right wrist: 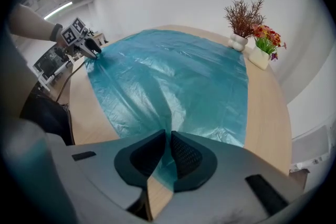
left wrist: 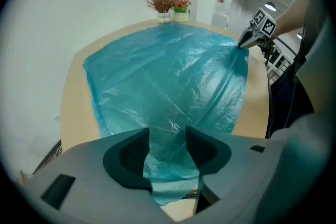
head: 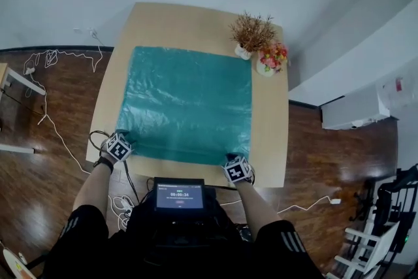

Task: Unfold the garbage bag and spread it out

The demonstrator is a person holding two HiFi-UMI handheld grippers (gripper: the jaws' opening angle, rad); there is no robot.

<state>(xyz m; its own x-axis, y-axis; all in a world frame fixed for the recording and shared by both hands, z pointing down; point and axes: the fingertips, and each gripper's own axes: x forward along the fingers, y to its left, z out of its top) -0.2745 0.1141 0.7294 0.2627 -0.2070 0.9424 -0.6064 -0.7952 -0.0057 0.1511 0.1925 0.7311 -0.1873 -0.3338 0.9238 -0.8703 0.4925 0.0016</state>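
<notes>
Seen from the head view, the thin, translucent teal plastic garbage bag (head: pixel 186 104) lies spread as a near-square sheet over the pale wooden table (head: pixel 271 134). Its near edge is at both grippers.

Only the gripper views show the jaws. In the left gripper view the left gripper (left wrist: pixel 167 152) stands wide. Its dark dimpled pads (left wrist: pixel 131 152) are clear of the crumpled near-left corner of film running between them. In the right gripper view the right gripper (right wrist: pixel 168 157) is narrowed to a slit and pinches the near-right edge. Creases fan out from there across the glossy sheet.

Near the bag's far right corner stand a dry brown sprig in a white vase (head: pixel 251 34) and red and pink flowers in a white pot (head: pixel 272 59). The head view alone shows a dark screen (head: pixel 179 195) at the person's chest and white cables (head: pixel 52 62) on the dark wood floor (head: pixel 39 193).
</notes>
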